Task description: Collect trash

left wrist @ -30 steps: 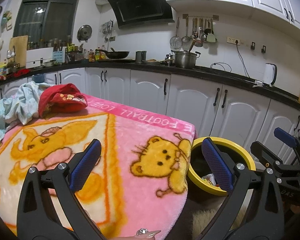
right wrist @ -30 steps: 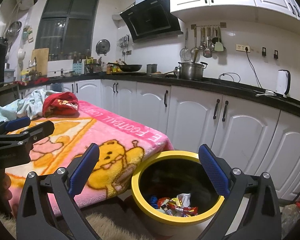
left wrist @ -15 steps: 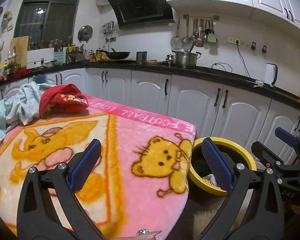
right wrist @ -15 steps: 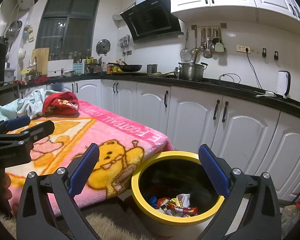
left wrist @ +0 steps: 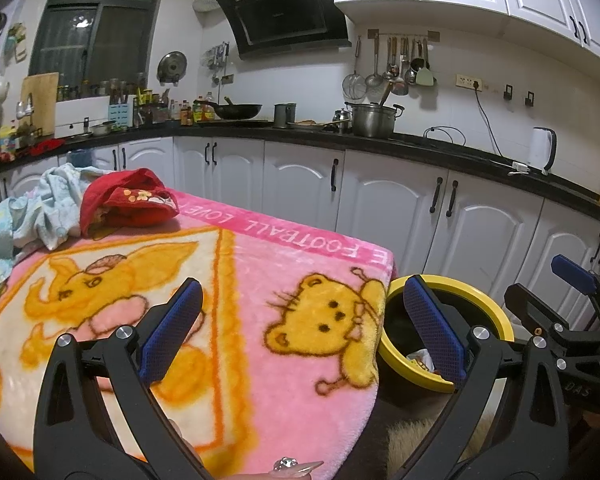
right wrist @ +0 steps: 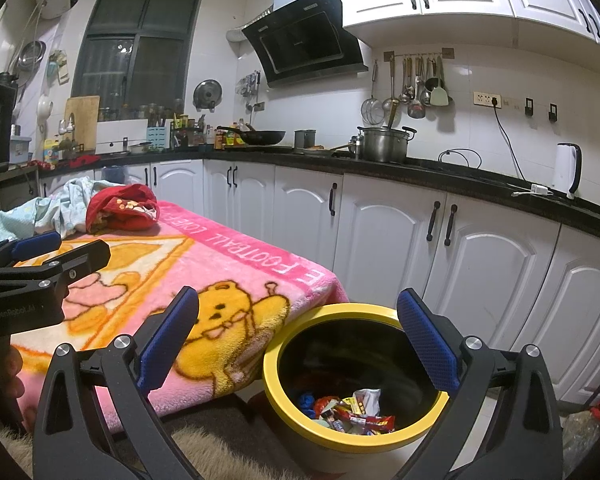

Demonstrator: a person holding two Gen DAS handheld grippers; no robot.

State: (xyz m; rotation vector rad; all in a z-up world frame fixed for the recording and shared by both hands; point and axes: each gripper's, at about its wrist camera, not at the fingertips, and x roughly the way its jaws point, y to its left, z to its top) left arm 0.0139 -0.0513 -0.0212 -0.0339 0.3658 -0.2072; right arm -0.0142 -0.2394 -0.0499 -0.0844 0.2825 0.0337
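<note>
A yellow-rimmed bin (right wrist: 276,376) stands on the floor beside the table; several crumpled wrappers (right wrist: 352,410) lie in its dark bottom. My right gripper (right wrist: 298,338) hangs open over the bin's near side, nothing between its blue pads. In the left wrist view the same bin (left wrist: 496,316) shows past the table's corner. My left gripper (left wrist: 302,330) is open and empty above the pink cartoon blanket (left wrist: 260,320) on the table. The left gripper also appears at the left edge of the right wrist view.
A red cloth (left wrist: 132,200) and a pale blue garment (left wrist: 48,208) lie at the table's far end. White cabinets (right wrist: 480,264) under a black counter run behind the bin. A furry rug (right wrist: 220,456) covers the floor below. A fingertip shows at the left view's bottom edge.
Almost nothing differs; the left view has drifted very slightly, and both grippers stay open and empty.
</note>
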